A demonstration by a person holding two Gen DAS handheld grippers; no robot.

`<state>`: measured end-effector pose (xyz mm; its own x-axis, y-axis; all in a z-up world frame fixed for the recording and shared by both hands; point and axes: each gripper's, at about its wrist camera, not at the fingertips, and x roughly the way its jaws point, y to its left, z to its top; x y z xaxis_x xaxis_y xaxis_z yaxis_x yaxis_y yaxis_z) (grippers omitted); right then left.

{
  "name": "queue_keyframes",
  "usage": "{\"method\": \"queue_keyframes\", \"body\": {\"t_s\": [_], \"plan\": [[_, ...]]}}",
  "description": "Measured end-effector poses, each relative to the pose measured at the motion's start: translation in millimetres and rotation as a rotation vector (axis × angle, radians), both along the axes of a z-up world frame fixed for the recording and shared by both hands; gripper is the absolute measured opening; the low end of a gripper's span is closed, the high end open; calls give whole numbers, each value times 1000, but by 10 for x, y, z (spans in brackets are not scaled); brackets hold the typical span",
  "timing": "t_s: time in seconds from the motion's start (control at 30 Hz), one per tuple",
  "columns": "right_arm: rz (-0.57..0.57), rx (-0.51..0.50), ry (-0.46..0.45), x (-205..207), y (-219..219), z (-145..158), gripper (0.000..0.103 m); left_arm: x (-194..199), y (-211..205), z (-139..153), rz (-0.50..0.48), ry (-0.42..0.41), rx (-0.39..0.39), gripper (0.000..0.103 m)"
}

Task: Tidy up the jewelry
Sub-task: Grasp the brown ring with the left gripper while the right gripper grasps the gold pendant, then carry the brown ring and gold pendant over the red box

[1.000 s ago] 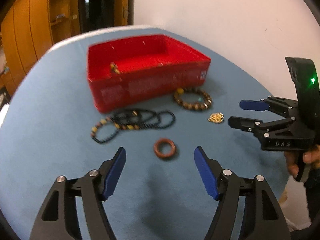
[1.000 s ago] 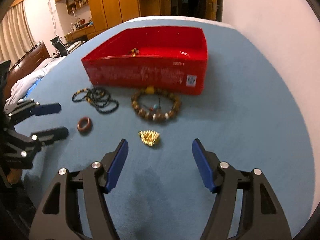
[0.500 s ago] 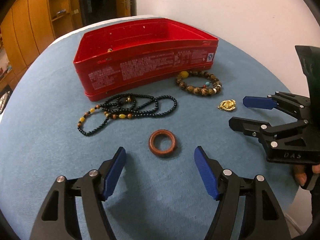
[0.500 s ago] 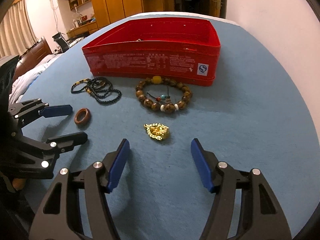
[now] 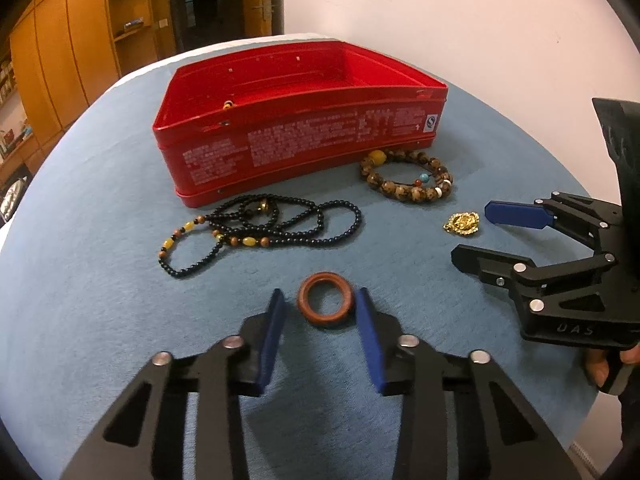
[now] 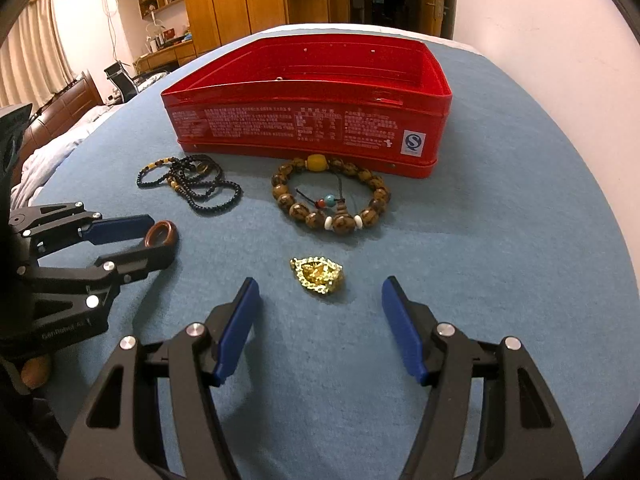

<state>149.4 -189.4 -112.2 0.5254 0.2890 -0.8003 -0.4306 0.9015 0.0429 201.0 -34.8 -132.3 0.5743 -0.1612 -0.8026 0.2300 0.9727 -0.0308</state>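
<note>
On the blue desk (image 5: 100,280), left gripper (image 5: 320,308) had narrowed around the brown ring (image 5: 325,305), not yet clamping; right gripper (image 6: 320,292) gaped open.

On the blue cloth-covered surface (image 6: 500,240), the red rectangular tin (image 6: 308,128) sat at the back. In front: black bead necklace (image 6: 192,184) left, brown wooden bead bracelet (image 6: 332,196) right, gold pendant (image 6: 318,276) nearer, brown wooden ring (image 5: 326,306) furthest left.

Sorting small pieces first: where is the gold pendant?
In the right wrist view the gold pendant lies on the blue cloth, just ahead of the open right gripper, nearer than the brown bead bracelet.
</note>
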Motion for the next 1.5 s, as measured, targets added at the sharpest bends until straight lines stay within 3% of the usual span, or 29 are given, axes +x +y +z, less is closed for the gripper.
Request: {"method": "queue_keyframes", "body": {"t_s": [0.33, 0.53, 0.67, 1.5], "plan": [[7, -9, -4, 5, 6, 1, 61, 1, -4, 30, -3, 7, -11, 30], [15, -19, -11, 36, 37, 2, 47, 1, -5, 30, -3, 6, -12, 30], [17, -14, -4, 47, 37, 15, 24, 2, -3, 33, -2, 8, -15, 30], [23, 8, -28, -78, 4, 253, 21, -115, 59, 227, -16, -22, -56, 30]]}}
